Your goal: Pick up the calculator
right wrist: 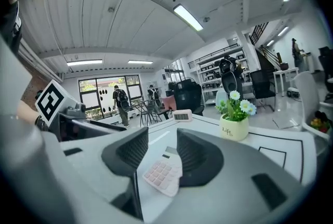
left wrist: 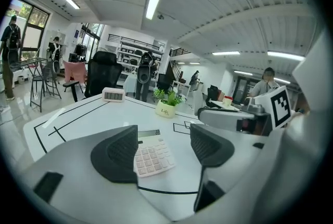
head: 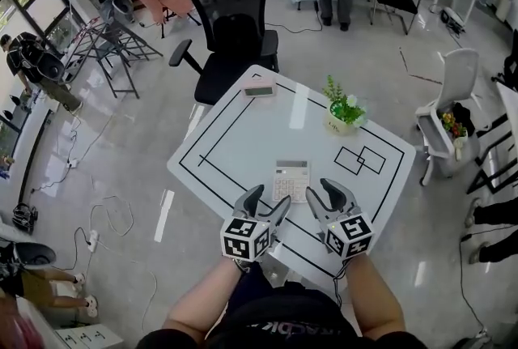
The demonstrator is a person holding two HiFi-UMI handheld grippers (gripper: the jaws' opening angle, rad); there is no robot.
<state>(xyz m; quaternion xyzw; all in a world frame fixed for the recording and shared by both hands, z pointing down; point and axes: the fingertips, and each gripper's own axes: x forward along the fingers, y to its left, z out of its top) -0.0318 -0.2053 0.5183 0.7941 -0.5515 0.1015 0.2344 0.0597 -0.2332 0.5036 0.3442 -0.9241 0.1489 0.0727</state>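
The worktop (head: 243,137) carries the calculator (head: 291,180), which lies flat near the front edge and is not yet lifted. The left tool (head: 269,203) and right tool (head: 324,195) flank its near end, both spread and empty. The approach looks done; the grip and lift are left.

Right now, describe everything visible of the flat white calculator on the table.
The flat white plastic-looking calculator is rectangular, with a grid of pale keys and a grey display strip at its far end. It lies flat, face up, on the white black-lined table near the person's edge. The left gripper and right gripper flank its near end, jaws apart, neither closed on it.
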